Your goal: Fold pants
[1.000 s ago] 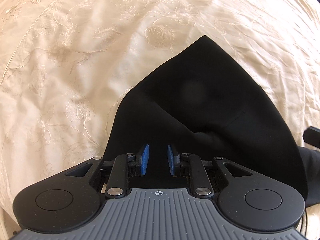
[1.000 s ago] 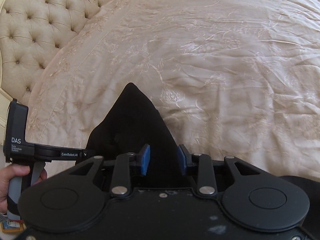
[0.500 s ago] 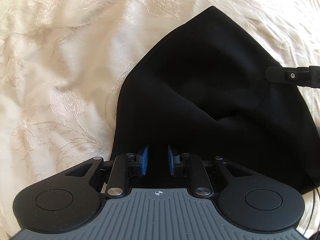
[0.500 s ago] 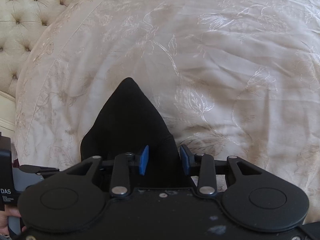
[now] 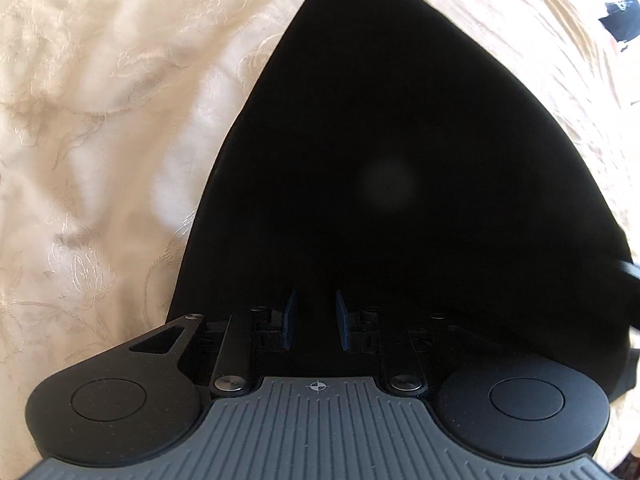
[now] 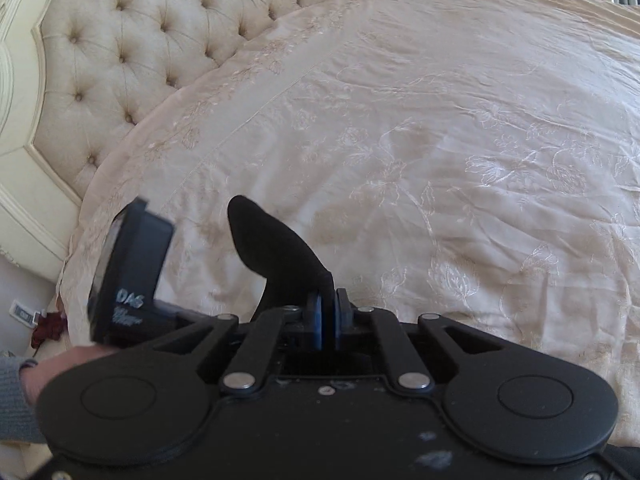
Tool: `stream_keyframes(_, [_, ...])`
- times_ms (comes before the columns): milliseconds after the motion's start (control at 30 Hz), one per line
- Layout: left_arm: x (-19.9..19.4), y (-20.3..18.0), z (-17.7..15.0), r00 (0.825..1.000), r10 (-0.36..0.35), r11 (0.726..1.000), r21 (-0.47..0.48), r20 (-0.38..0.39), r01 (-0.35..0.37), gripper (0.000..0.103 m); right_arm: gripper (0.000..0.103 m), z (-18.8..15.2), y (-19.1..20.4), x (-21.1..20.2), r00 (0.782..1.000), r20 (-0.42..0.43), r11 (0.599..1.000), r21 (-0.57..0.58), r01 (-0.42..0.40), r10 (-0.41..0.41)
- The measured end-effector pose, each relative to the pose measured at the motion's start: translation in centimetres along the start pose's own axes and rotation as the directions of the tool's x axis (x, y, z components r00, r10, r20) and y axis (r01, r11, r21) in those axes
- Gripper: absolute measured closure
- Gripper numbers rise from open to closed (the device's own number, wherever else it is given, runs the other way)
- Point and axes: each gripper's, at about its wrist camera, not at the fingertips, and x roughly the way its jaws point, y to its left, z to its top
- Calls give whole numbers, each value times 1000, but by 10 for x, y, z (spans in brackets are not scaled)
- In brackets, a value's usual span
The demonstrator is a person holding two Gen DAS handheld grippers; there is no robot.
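The black pants (image 5: 400,152) lie on the cream bedspread (image 5: 100,120) and fill most of the left wrist view. My left gripper (image 5: 313,322) sits low over the near part of the cloth, its blue pads a small gap apart with black cloth between them. In the right wrist view my right gripper (image 6: 328,314) is shut on an edge of the pants (image 6: 276,248), which rises from the pads as a curled black flap above the bedspread (image 6: 440,140). The left gripper's body (image 6: 128,276) shows at the left, held by a hand.
A tufted cream headboard (image 6: 140,40) with a painted frame stands at the far left of the bed. The embroidered bedspread stretches far and right. Small items lie on the floor beside the bed (image 6: 36,320).
My right gripper has closed on the pants' edge and lifted it, its view tilting up toward the headboard. My left gripper has moved down closer to the cloth, pads unchanged.
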Motion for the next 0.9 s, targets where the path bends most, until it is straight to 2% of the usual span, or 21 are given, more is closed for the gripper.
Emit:
stream_keyframes(133, [5, 29, -4, 997, -79, 986, -149, -19, 76, 74, 96, -31, 20, 6, 998, -66, 999, -49, -14, 10])
stream_keyframes(200, [-5, 41, -10, 995, -97, 978, -187, -8, 94, 70, 96, -45, 30, 9, 996, -86, 995, -95, -17, 9])
stream_keyframes(233, [-11, 45, -13, 997, -74, 979, -191, -4, 72, 70, 96, -52, 34, 10, 995, -98, 994, -107, -20, 10])
stream_keyframes(267, [-19, 47, -15, 1000, -9, 982, -187, 1, 9, 72, 96, -57, 38, 12, 994, -107, 993, -113, -22, 10])
stream_keyframes(333, [-37, 55, -22, 992, 118, 980, -164, 36, -111, 72, 95, -64, 42, 16, 992, -125, 991, -133, -24, 8])
stream_keyframes(400, [-54, 67, -29, 982, 177, 972, -169, 67, -164, 72, 95, -70, 45, 22, 990, -140, 987, -161, -23, 0])
stream_keyframes(533, [-78, 86, -33, 966, 239, 958, -188, 95, -218, 72, 95, -81, 49, 30, 986, -166, 981, -192, -30, -2])
stream_keyframes(700, [-85, 76, -30, 963, 238, 966, -138, 127, -220, 72, 95, -88, 58, 38, 982, -189, 963, -267, -32, -20])
stream_keyframes(800, [-79, 46, -23, 965, 214, 976, -65, 155, -206, 72, 95, -98, 67, 43, 978, -206, 947, -320, -35, -34])
stream_keyframes(900, [-68, 22, -21, 961, 220, 974, 21, 166, -227, 72, 95, -110, 75, 50, 971, -232, 929, -369, -35, -56])
